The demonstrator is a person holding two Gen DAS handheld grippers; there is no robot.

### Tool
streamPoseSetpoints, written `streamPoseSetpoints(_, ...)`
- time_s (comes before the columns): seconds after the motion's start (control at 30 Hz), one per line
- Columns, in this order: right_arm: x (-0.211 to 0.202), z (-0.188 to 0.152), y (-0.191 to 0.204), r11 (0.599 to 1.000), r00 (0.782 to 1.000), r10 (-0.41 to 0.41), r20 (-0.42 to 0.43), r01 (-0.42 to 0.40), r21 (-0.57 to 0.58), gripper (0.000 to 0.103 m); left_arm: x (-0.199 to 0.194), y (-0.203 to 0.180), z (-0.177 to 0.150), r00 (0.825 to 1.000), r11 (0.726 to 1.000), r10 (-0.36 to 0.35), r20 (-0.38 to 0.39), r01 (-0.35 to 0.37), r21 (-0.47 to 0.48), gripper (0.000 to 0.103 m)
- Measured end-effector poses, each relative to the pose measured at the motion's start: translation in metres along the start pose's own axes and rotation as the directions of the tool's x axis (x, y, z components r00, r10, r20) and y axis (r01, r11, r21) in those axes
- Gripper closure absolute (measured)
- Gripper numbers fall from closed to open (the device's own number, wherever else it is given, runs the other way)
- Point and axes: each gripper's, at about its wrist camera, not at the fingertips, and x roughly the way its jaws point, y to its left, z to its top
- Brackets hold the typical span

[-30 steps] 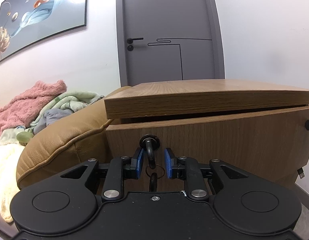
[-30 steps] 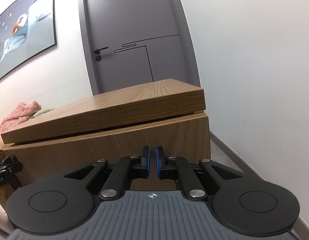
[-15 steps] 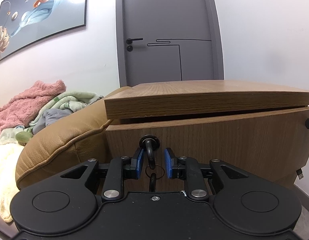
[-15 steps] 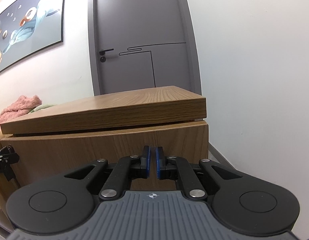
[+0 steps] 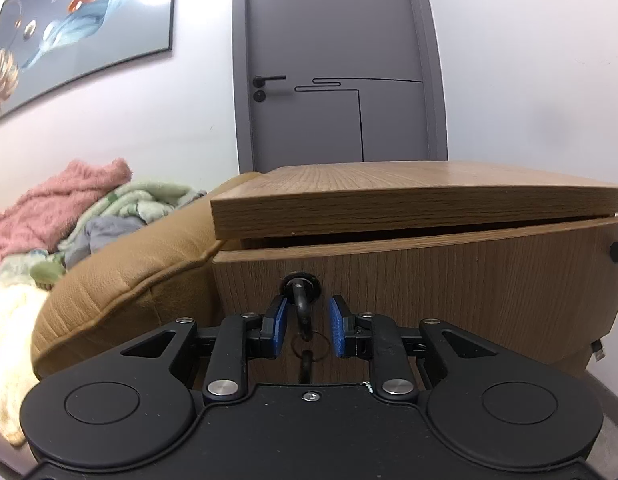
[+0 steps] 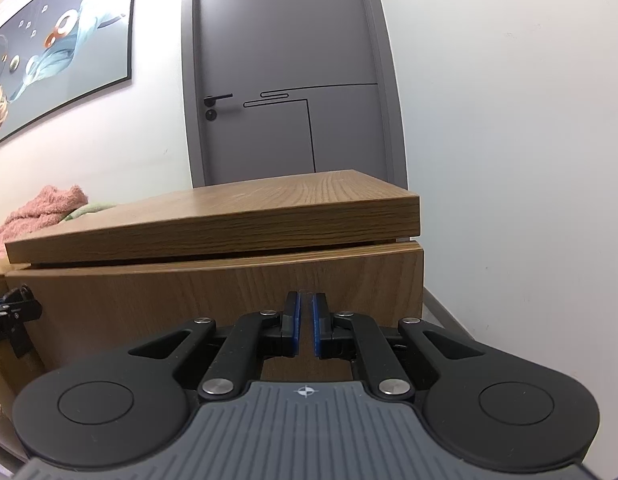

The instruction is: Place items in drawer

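1. Left wrist view: the left gripper (image 5: 305, 330) is held parted, its pads flanking the key (image 5: 302, 312) in the drawer (image 5: 449, 280) front without touching it.
2. A dark gap is seen under the top (image 5: 421, 204) edge.
3. The right gripper (image 6: 305, 322) is nearly closed, empty, near the drawer's right edge.

Both wrist cams sit low, close to the wooden cabinet (image 5: 429, 280) front, facing the grey door (image 5: 337, 60): left cam nr the sofa (image 5: 121, 280) end, right cam nr the wall-side corner. Shared: cabinet top, door, wall picture (image 6: 57, 56).
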Motion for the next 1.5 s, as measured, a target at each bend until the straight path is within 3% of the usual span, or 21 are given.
streamPoseSetpoints(0.23,-0.017,0.007,0.016,0.999,0.999,0.04,-0.019,-0.039,0.01,0.095,-0.017,0.014,0.016,1.0,0.997,0.017,0.023,-0.015,-0.08,0.078)
streamPoseSetpoints(0.37,-0.023,0.017,0.025,0.999,0.998,-0.021,-0.063,0.02,-0.027,0.095,-0.031,0.02,0.02,1.0,0.996,0.013,0.004,-0.012,-0.084,0.078)
streamPoseSetpoints(0.43,-0.029,0.024,0.021,0.999,0.995,-0.047,-0.089,0.048,0.008,0.095,-0.04,0.022,0.022,1.0,0.997,-0.001,-0.014,0.0,-0.071,0.078)
streamPoseSetpoints(0.6,-0.048,0.026,0.014,0.996,0.994,0.012,-0.106,-0.003,0.085,0.095,-0.068,0.03,0.025,1.0,0.997,-0.019,-0.011,0.018,-0.076,0.074)
streamPoseSetpoints(0.73,-0.062,0.028,0.023,0.997,0.996,0.05,-0.08,-0.044,0.071,0.095,-0.086,0.036,0.025,1.0,0.997,-0.024,0.0,0.023,-0.073,0.073)
streamPoseSetpoints(0.93,-0.083,0.029,0.04,0.994,0.994,0.102,-0.04,-0.1,0.032,0.093,-0.112,0.043,0.025,0.999,0.994,-0.036,0.025,0.038,-0.103,0.062)
streamPoseSetpoints(1.0,-0.089,0.028,0.046,0.993,0.993,0.113,-0.031,-0.113,0.019,0.089,-0.121,0.044,0.025,0.998,0.993,-0.039,0.039,0.043,-0.11,0.054)
streamPoseSetpoints(1.13,-0.104,0.026,0.054,0.99,0.99,0.141,-0.001,-0.141,0.002,0.046,-0.137,0.04,0.023,0.997,0.994,-0.033,0.066,0.04,-0.103,0.037)
streamPoseSetpoints(1.3,-0.117,0.024,0.062,0.984,0.984,0.176,0.025,-0.176,-0.008,0.045,-0.15,0.038,0.02,0.996,0.992,-0.054,0.076,0.062,-0.113,0.021)
streamPoseSetpoints(1.47,-0.133,0.017,0.061,0.981,0.98,0.192,0.051,-0.192,-0.007,0.02,-0.163,0.034,0.016,0.993,0.992,-0.07,0.091,0.079,-0.1,0.008)
streamPoseSetpoints(1.5,-0.136,0.016,0.06,0.981,0.979,0.196,0.055,-0.196,-0.011,0.02,-0.166,0.033,0.015,0.993,0.992,-0.07,0.095,0.08,-0.097,0.006)
